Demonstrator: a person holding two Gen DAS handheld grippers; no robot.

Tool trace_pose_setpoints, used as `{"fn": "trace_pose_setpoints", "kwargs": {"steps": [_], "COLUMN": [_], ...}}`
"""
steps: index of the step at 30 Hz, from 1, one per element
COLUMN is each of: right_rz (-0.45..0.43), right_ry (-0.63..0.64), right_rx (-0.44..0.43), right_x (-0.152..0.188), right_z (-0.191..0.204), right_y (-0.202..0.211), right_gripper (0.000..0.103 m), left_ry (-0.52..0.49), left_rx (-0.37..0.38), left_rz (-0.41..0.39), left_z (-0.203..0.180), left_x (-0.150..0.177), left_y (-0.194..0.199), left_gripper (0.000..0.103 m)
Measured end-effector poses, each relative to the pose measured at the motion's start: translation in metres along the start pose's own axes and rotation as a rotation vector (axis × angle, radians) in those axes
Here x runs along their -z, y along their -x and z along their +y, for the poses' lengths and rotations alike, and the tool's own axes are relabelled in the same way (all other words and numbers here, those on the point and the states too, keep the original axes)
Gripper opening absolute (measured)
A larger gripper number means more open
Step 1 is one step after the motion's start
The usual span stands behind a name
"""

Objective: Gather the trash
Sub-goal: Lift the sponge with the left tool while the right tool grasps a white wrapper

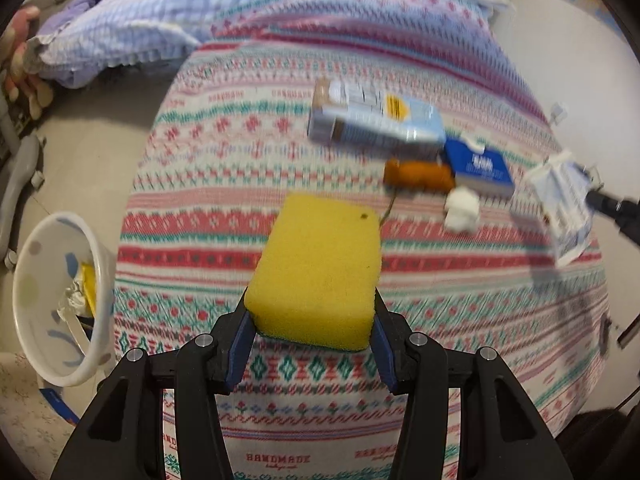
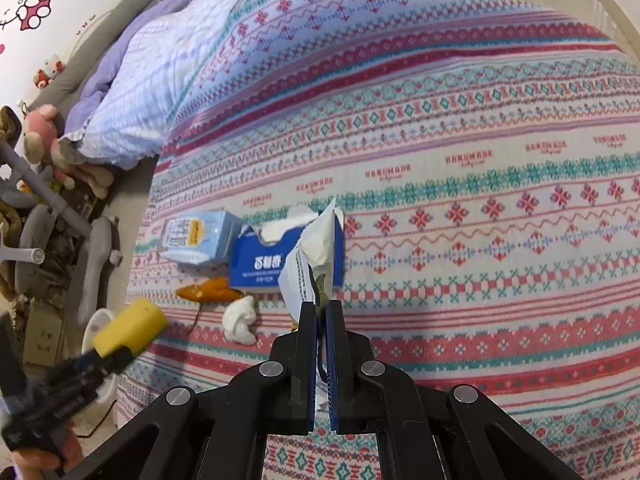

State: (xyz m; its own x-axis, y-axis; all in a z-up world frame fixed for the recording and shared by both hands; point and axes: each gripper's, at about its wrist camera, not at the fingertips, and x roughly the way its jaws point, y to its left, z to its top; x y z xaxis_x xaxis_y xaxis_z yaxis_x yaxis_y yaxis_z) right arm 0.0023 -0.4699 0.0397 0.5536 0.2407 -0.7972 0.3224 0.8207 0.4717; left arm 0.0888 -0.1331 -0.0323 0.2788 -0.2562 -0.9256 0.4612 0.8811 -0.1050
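Left gripper (image 1: 312, 320) pinching sponge (image 1: 320, 268), right gripper (image 2: 322, 312) pinching wrapper (image 2: 308, 264), both lifted off bed (image 2: 480, 240) for bin (image 1: 52, 296)

The left tool (image 1: 312, 332) grips a yellow sponge (image 1: 318, 270) above the patterned bed (image 1: 280, 120), a white bin (image 1: 60, 300) beside it holding what looks like foil.

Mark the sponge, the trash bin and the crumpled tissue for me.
yellow sponge (image 1: 320, 268): left wrist view, top face.
trash bin (image 1: 105, 280): left wrist view, right rim.
crumpled tissue (image 2: 240, 320): right wrist view, its middle.
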Motion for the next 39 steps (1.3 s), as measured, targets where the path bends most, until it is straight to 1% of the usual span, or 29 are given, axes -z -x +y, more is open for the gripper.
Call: {"fn": "trace_pose_setpoints", "kwargs": {"steps": [2, 3, 5, 8, 11, 14, 15, 18, 20, 26, 33, 39], "right_rz": [0.002, 0.002, 0.004, 0.012, 0.022, 0.028, 0.029, 0.029, 0.028, 0.025, 0.025, 0.030], "right_ry": [0.002, 0.006, 0.007, 0.012, 0.019, 0.023, 0.025, 0.030, 0.032, 0.038, 0.063, 0.107], "right_rx": [-0.003, -0.001, 0.000, 0.006, 0.013, 0.015, 0.015, 0.015, 0.012, 0.005, -0.024, -0.063], "right_x": [0.002, 0.004, 0.007, 0.010, 0.011, 0.011, 0.011, 0.010, 0.010, 0.007, 0.004, 0.006], "right_z": [0.002, 0.004, 0.006, 0.008, 0.011, 0.014, 0.016, 0.020, 0.023, 0.032, 0.059, 0.098], "right_y": [0.000, 0.000, 0.000, -0.004, -0.008, -0.011, -0.012, -0.014, -0.014, -0.013, -0.019, -0.028], "right_gripper": [0.003, 0.003, 0.003, 0.003, 0.003, 0.003, 0.003, 0.003, 0.003, 0.003, 0.003, 0.003], "left_ry": [-0.033, -0.041, -0.068, -0.098, -0.095, -0.096, -0.082, -0.033, -0.011, 0.065, 0.139, 0.198], "left_rx": [-0.006, -0.011, -0.013, -0.031, -0.025, -0.039, -0.039, 0.000, 0.011, 0.020, -0.019, -0.066], "left_rz": [0.061, 0.075, 0.097, 0.106, 0.111, 0.107, 0.106, 0.078, 0.058, -0.023, -0.070, -0.084], "left_z": [-0.003, -0.004, -0.008, -0.013, -0.015, -0.017, -0.015, -0.006, -0.003, 0.024, 0.068, 0.114], "left_x": [0.003, 0.004, 0.005, 0.001, -0.007, -0.013, -0.013, -0.012, -0.012, -0.017, -0.014, -0.009], "left_y": [-0.008, -0.010, -0.011, -0.011, -0.012, -0.017, -0.019, -0.016, -0.013, 0.014, 0.042, 0.058], "left_gripper": [0.056, 0.058, 0.059, 0.060, 0.061, 0.061, 0.060, 0.056, 0.055, 0.054, 0.054, 0.054]}}
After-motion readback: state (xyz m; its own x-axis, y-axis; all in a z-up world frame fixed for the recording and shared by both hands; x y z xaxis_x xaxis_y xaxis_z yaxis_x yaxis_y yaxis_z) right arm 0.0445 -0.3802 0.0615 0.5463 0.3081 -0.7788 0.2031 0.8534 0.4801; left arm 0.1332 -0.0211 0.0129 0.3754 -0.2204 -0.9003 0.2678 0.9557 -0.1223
